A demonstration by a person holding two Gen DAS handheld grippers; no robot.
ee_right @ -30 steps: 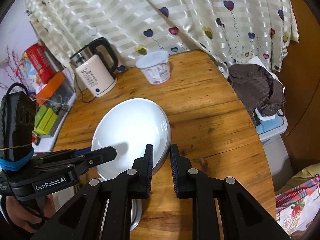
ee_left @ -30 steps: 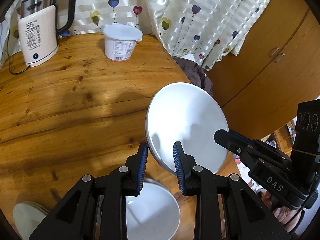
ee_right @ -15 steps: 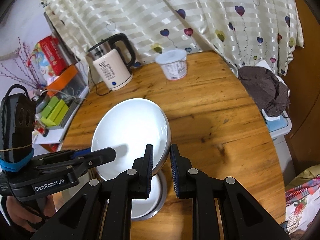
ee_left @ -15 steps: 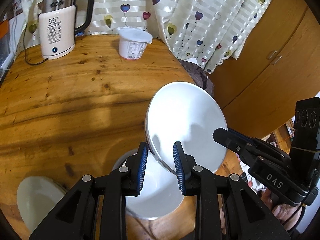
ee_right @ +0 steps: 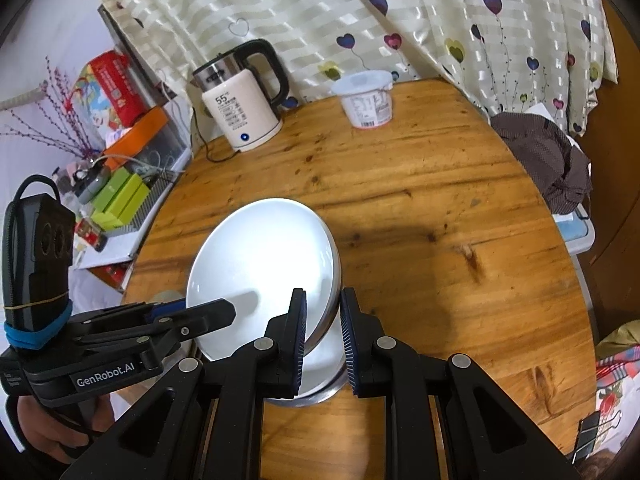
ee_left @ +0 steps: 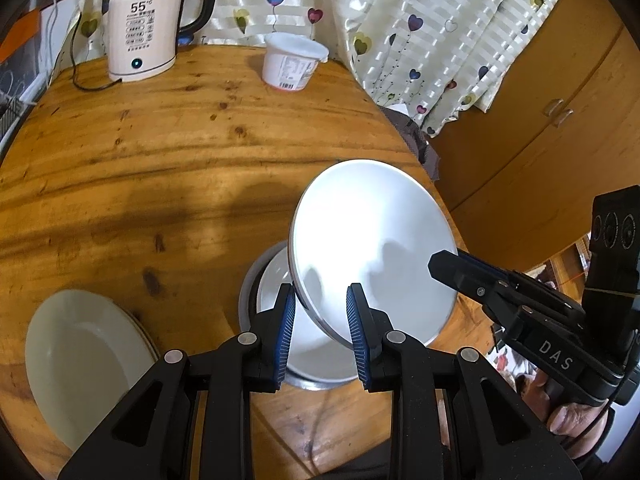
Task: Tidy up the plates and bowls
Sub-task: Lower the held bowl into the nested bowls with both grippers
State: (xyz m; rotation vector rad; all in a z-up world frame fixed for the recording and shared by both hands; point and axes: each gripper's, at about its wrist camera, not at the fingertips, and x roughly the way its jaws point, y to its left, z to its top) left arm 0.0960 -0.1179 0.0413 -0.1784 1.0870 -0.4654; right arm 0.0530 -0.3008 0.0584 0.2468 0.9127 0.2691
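A: Holding a white plate (ee_left: 372,248) between both grippers — left gripper (ee_left: 320,322) clamped on the near-left rim, right gripper (ee_right: 323,330) clamped on the opposite edge, blue pads (ee_left: 286,330) pressing the rim. Raised and tilted, hovering just above a steel-rimmed dish (ee_left: 260,280) lying on the round wooden table (ee_left: 160,152).

B: And the other plate?

A: Cream plate (ee_left: 84,360) resting flat at the table's near-left edge, well apart from the carried one. Could be a stack of two; hard to tell.

B: Likely next step?

A: Probably lowering onto the steel-rimmed dish below. Not yet touching it.

B: Risks from here?

A: Plenty. Only thin rim contact on each side, so any twist between the two hands could lever the plate out of one pair of pads. Releasing one side early would drop that edge hard onto the dish — chipping or clatter. Setting down off-centre, with such a tilt, might leave it rocking or sliding toward the table edge, which lies close here.

B: Anything in the way?

A: No. Electric kettle (ee_left: 142,28) and lidded yogurt tub (ee_left: 292,62) standing far back by the heart-print curtain (ee_right: 360,8), clear of the path.
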